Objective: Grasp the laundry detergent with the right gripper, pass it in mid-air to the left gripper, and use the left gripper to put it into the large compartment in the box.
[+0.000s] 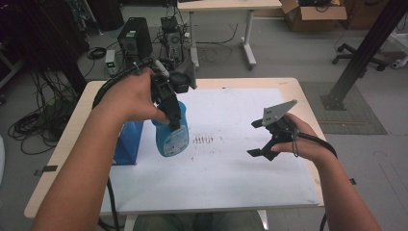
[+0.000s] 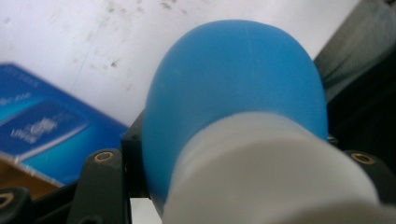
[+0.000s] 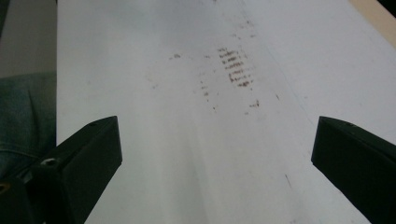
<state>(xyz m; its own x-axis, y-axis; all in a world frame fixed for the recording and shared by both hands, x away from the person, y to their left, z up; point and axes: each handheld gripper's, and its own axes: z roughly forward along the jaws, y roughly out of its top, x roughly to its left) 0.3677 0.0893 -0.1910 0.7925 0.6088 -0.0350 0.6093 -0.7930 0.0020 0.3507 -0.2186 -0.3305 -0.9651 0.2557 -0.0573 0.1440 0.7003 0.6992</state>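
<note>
Currently, the left gripper [image 1: 172, 120] is pinching a translucent blue plastic bottle with a white neck [image 1: 171, 135], its black jaws pressed against the bottle's upper part. The bottle is hanging tilted, close over the white sheet covering the wooden table [image 1: 231, 144]; whether its base is touching the sheet cannot be told. What is inside it cannot be told either, since the blue wall is hiding any contents. In the left gripper view the rounded blue shoulder and white neck of the bottle [image 2: 233, 107] are sitting between the jaws. A blue printed cardboard box [image 1: 128, 142] is standing just beside the bottle. The right gripper [image 1: 257, 139] is hovering well apart from the bottle, its jaws spread wide and gripping nothing. Brown smudge marks [image 1: 204, 139] are lying on the sheet between the two grippers.
</note>
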